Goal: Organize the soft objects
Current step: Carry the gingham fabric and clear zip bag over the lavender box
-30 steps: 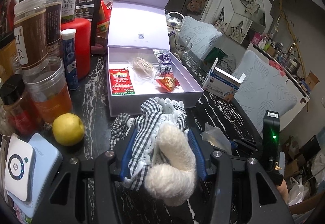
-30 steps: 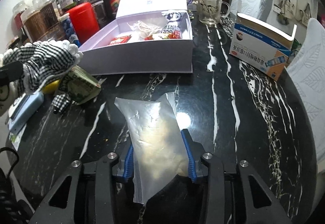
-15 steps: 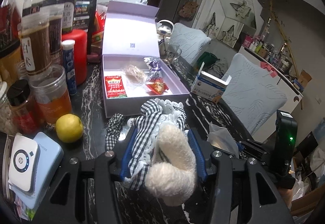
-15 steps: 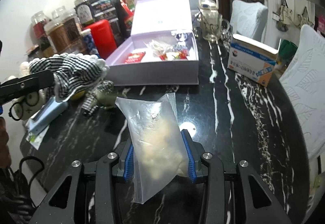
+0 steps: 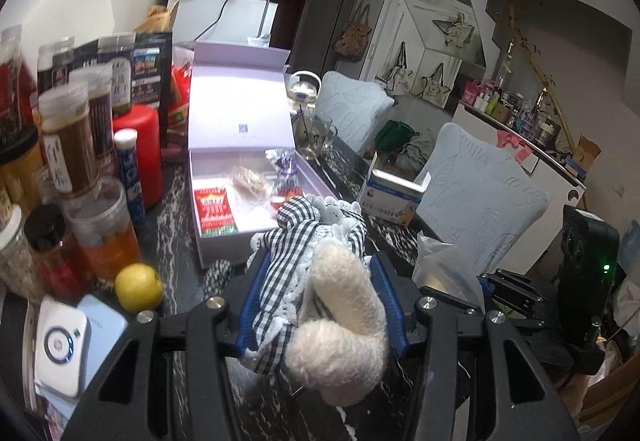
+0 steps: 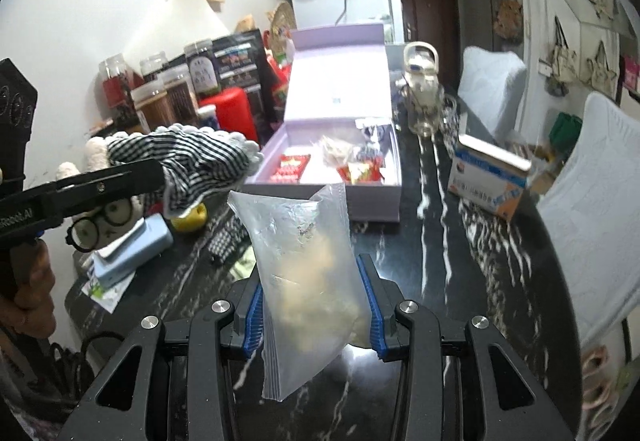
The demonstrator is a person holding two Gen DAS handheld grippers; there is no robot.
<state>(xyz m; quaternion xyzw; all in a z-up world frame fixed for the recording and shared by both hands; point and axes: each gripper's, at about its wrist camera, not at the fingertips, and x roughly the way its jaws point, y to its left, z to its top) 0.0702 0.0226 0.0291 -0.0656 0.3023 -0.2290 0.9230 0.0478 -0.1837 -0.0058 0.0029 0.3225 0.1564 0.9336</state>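
Note:
My left gripper (image 5: 320, 305) is shut on a soft toy (image 5: 340, 305) with a white fluffy body and black-and-white checked cloth, held above the black marble table (image 6: 500, 281). The toy also shows in the right wrist view (image 6: 188, 165), at the left. My right gripper (image 6: 314, 305) is shut on a clear zip bag (image 6: 308, 265) with pale contents, held above the table. An open lilac box (image 5: 240, 161) with snack packets stands beyond both grippers; it also shows in the right wrist view (image 6: 340, 113).
Jars, a red canister (image 5: 140, 145) and a blue tube stand at the left. A lemon (image 5: 138, 287) and a light blue device (image 5: 64, 341) lie near the front left. A glass teapot (image 6: 420, 89), a blue-and-white carton (image 6: 488, 181) and cushioned chairs are at the right.
Both grippers have risen well above the table with their loads and pulled back. The box and table items now look farther away and lower in view.

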